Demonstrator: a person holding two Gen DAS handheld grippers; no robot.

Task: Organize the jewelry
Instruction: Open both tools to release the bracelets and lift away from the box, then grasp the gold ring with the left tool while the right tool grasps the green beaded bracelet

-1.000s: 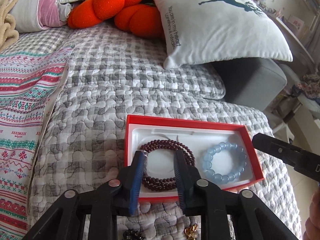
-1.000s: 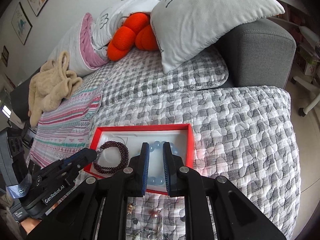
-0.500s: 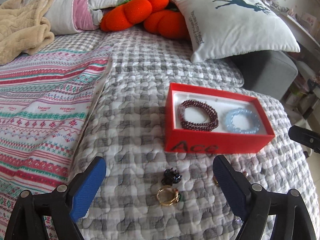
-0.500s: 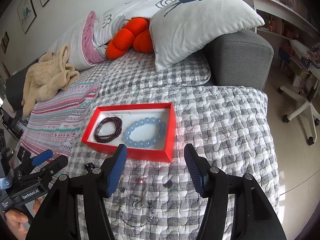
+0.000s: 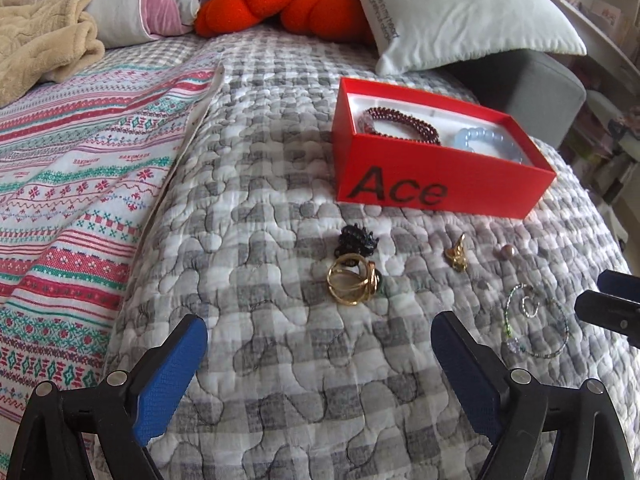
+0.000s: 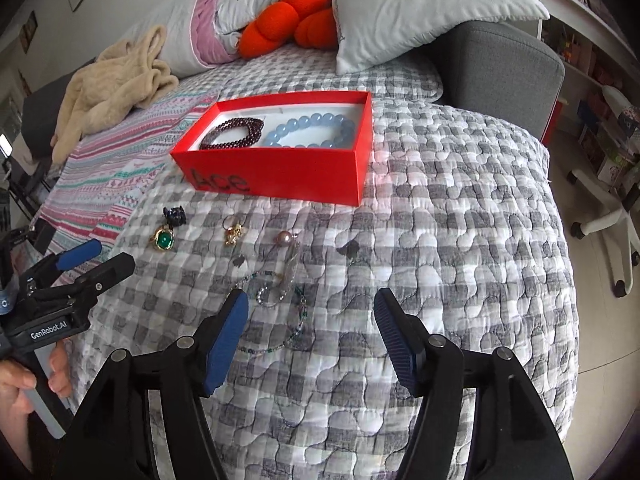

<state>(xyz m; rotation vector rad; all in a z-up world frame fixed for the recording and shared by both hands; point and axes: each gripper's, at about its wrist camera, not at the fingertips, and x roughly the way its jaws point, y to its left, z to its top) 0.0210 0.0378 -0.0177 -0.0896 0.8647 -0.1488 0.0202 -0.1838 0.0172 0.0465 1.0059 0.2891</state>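
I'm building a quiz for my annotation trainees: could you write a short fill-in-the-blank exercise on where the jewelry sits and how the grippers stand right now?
1. The dark red beaded bracelet lies inside the red cardboard box beside a bracelet of pale ____ beads.
2. The black word printed on the box's front wall reads ____.
3. The gold ring with a green stone lies on the ____, outside the box.
4. The left gripper and right gripper both have their jaws ____, holding nothing.

Missing words: blue; Ace; quilt; open
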